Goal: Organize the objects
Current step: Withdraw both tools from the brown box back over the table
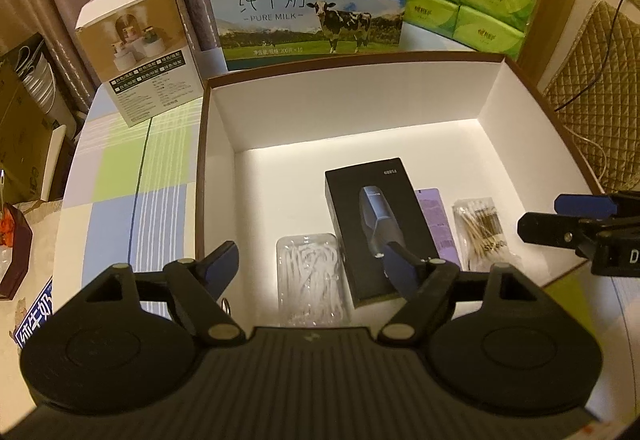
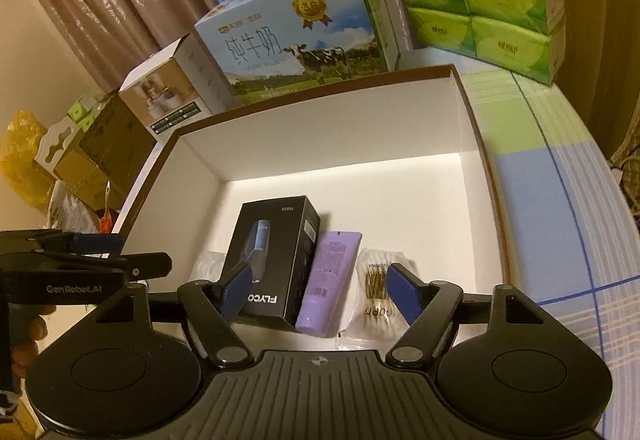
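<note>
Holding nothing: left gripper (image 1: 306, 264), right gripper (image 2: 320, 288) spread | box (image 1: 352, 95): 4 items

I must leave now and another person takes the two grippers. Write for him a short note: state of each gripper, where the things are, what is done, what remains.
Left gripper: open, empty, above the near edge of the big white box.
Right gripper: open, empty, also at the near edge.
In the box, near side, in a row from left to right: clear pack of floss picks, black shaver box, purple tube, bag of cotton swabs.
Done: these four are inside.
Left: the far half of the box is free. Whether more things must go in, the views do not show.
</note>
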Tool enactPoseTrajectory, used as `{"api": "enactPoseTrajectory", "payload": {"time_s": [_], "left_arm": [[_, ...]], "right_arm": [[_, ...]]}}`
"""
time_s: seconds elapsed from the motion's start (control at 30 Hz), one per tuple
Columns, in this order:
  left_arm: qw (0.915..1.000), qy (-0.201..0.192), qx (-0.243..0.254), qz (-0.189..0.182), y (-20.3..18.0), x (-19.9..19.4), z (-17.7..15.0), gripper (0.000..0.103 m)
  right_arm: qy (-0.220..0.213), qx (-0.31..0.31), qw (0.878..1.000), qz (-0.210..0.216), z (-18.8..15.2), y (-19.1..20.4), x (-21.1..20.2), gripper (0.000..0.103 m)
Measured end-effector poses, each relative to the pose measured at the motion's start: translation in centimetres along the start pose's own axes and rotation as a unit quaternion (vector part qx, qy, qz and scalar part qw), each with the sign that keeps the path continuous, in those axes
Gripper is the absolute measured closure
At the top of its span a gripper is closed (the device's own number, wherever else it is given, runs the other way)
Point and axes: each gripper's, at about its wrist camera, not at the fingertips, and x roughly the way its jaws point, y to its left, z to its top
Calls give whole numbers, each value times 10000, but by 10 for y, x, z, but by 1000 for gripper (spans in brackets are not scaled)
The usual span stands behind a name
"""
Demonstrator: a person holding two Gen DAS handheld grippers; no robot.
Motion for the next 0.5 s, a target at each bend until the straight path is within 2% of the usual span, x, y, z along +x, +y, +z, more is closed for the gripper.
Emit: {"api": "enactPoseTrajectory", "payload": {"time_s": [0.5], "left_arm": [[9994, -277, -180, -80, -1, -53, -26, 26]], "right_arm": [[-170, -322, 9993, -59, -20, 17, -37, 28]]}}
